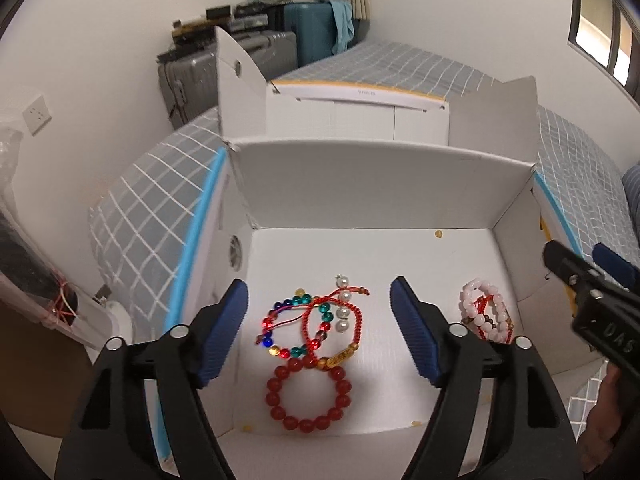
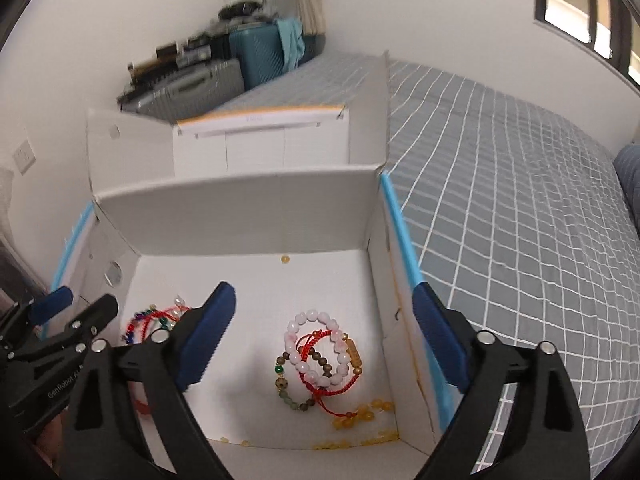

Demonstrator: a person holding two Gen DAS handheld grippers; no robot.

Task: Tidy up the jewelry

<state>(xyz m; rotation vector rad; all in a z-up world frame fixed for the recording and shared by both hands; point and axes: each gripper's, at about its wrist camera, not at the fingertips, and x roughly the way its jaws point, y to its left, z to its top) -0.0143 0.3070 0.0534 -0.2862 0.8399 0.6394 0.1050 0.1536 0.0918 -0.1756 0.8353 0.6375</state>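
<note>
A white box (image 1: pixel 372 168) lies open on the bed and holds jewelry. In the left wrist view a red bead bracelet (image 1: pixel 307 396), a multicoloured bead bracelet (image 1: pixel 294 326) and a red cord bracelet with pearls (image 1: pixel 340 320) lie between the fingers of my open, empty left gripper (image 1: pixel 320 332). A pink bead bracelet (image 2: pixel 316 348), a red cord bracelet (image 2: pixel 332 372) and a dark bead bracelet (image 2: pixel 296 384) lie tangled near the right wall, below my open, empty right gripper (image 2: pixel 320 340). Each gripper shows in the other's view: the right (image 1: pixel 592 292), the left (image 2: pixel 60 332).
Loose amber beads (image 2: pixel 360 414) lie at the box's near right corner, one more (image 2: pixel 285 259) by the far wall. A second white box (image 1: pixel 356 116) stands behind. A grey checked bedspread (image 2: pixel 520 220) surrounds the boxes. Suitcases (image 1: pixel 312 32) stand against the far wall.
</note>
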